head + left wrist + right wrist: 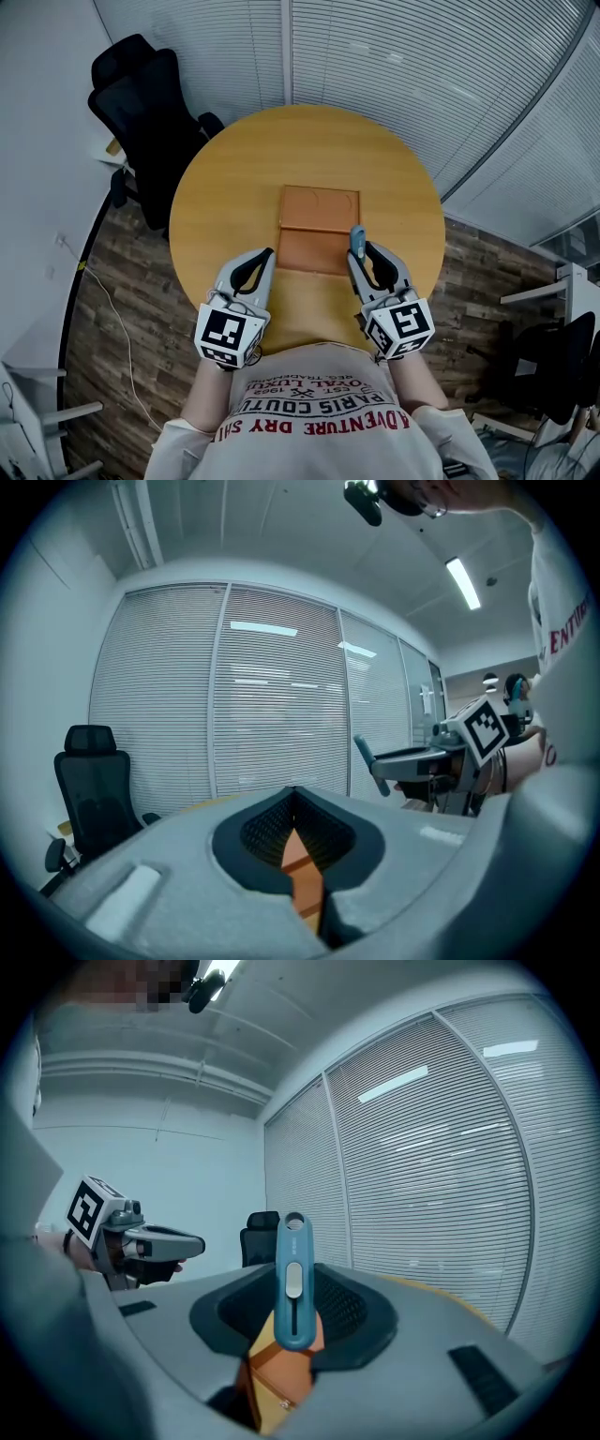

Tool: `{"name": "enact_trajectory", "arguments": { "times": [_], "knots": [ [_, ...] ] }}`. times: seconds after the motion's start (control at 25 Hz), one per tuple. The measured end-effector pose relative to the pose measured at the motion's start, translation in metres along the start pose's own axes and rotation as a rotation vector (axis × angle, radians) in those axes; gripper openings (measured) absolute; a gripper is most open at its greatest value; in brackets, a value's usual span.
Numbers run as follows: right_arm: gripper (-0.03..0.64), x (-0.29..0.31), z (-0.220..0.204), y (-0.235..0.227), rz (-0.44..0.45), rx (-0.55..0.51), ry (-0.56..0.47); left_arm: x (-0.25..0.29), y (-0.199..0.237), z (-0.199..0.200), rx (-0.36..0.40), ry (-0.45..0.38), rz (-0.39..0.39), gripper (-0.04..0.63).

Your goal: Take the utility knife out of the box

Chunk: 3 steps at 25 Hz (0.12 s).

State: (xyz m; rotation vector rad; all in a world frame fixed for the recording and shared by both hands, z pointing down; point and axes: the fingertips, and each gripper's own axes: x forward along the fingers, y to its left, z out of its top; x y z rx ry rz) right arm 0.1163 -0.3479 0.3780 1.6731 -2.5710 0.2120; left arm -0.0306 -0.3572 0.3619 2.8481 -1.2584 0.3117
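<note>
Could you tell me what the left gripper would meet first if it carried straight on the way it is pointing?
Most likely the open box: the left gripper, jaws together and empty, aims at its near left side. Its height is unclear, so it might pass over.

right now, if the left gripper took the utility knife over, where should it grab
Probably the free top end of the utility knife. It stands upright with its lower end clamped in the right gripper, so the left gripper, now shut, should open and come in level from the left.
</note>
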Motion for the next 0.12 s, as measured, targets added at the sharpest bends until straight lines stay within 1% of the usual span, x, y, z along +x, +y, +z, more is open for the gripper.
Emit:
{"name": "enact_trajectory", "arguments": {
  "times": [0.12],
  "knots": [
    [0.133,-0.0003,-0.0016,0.0052,-0.001,0.005,0.004,-0.0040,-0.0018,-0.0038,0.008,0.011,-0.010,-0.005]
  ]
}}
